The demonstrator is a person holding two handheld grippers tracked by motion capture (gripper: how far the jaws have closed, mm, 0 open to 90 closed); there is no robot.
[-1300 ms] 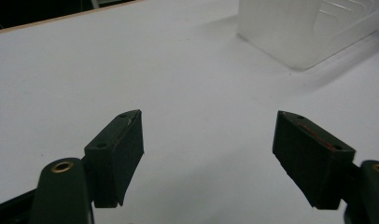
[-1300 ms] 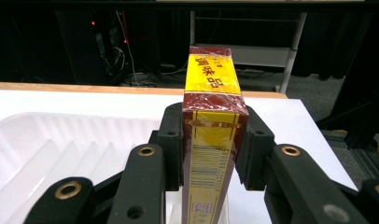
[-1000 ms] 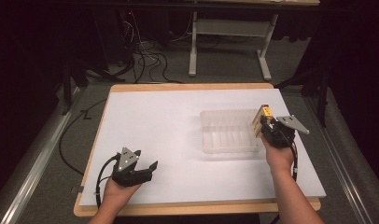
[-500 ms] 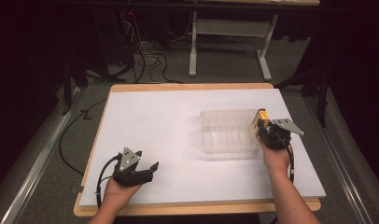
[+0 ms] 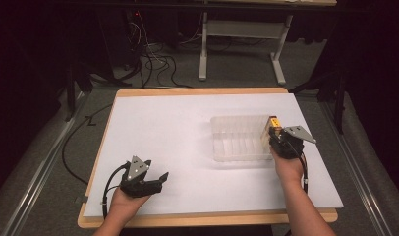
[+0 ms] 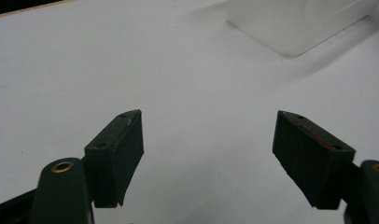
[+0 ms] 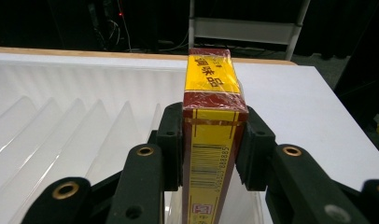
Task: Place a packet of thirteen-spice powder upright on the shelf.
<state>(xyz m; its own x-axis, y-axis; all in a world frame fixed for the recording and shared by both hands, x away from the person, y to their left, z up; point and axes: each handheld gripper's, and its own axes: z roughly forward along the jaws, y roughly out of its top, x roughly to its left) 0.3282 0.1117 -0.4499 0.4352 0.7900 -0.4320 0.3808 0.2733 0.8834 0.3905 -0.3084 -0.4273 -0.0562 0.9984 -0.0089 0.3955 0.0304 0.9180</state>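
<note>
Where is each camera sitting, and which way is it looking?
High view: above the person's side, facing forward and down on the white table; both forearms, left gripper and right gripper show.
Left gripper view: rides the left gripper, facing along its open jaws across the table toward the clear plastic tray.
Right gripper view: rides the right gripper, facing over the tray; its jaws clamp a yellow and red box.
Shared: all three see the tray; high and right gripper views see the box.

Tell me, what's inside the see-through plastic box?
The clear plastic box looks empty: just ridged dividers. The right hand-held gripper holds a yellow and red packet at its right end. The slot right under the packet is hidden.
</note>
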